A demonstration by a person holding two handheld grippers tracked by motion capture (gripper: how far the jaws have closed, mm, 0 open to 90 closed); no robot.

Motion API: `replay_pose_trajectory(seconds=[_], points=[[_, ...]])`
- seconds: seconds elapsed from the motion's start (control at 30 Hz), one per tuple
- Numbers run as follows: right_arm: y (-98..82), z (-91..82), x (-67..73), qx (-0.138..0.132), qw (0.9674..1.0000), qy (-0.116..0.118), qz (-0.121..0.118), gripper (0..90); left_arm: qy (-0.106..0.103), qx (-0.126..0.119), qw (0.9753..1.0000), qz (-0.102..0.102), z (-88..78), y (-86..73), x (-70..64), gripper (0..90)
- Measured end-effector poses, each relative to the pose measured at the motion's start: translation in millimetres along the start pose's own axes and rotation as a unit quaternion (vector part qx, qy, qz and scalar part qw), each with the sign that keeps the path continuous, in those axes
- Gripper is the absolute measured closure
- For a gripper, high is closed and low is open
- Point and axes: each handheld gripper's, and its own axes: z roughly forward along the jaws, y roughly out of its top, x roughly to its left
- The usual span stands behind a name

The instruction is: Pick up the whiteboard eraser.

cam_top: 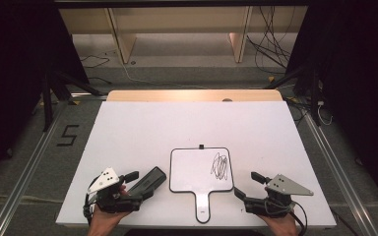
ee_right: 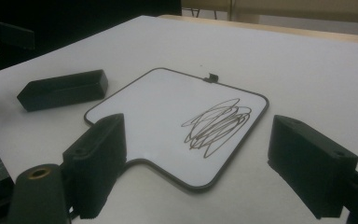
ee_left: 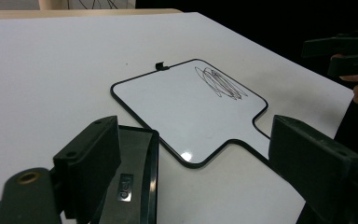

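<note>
Small handled whiteboard (cam_top: 197, 167) lies flat on the white table (cam_top: 142, 132), near edge centre, handle pointing toward the person. Black scribble (cam_top: 220, 165) on its right half; small black clip (cam_top: 201, 146) at its far edge. Black eraser block (cam_top: 147, 180) lies just left of the board, angled, close to it but apart.

Left gripper (cam_top: 134, 186) at near left, jaws spread wide, nothing gripped; in the left gripper view the eraser (ee_left: 133, 179) sits just beside the left jaw, contact unclear. Right gripper (cam_top: 246, 186) at near right, beside the board's handle, jaws wide open and empty. In the right gripper view, board (ee_right: 168, 112) and scribble (ee_right: 216, 123) lie between and beyond the jaws, eraser (ee_right: 63, 88) far left.
</note>
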Motion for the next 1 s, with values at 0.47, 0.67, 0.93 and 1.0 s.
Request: replay_pose_trajectory(seconds=[0.47, 0.67, 0.93, 1.0], points=[[0.2, 0.2, -0.3, 0.001, 1.0000, 0.002, 0.000, 20.2, 0.012, 0.005, 0.9999, -0.002, -1.7, 2.5, 4.2, 16.0], [0.1, 0.9, -0.1, 0.004, 1.0000, 0.002, -0.001, 20.3, 0.029, 0.034, 0.9990, -0.004, -0.4, 3.6, 7.5, 16.4], [-0.4, 2.3, -0.1, 0.007, 1.0000, 0.005, 0.001, 20.4, 0.049, 0.090, 0.9947, 0.006, 4.8, 2.9, 10.2, 16.5], [-0.4, 2.3, 0.1, 0.007, 0.9999, 0.009, 0.002, 20.6, 0.054, 0.103, 0.9932, 0.009, 7.1, 1.8, 11.1, 16.4]])
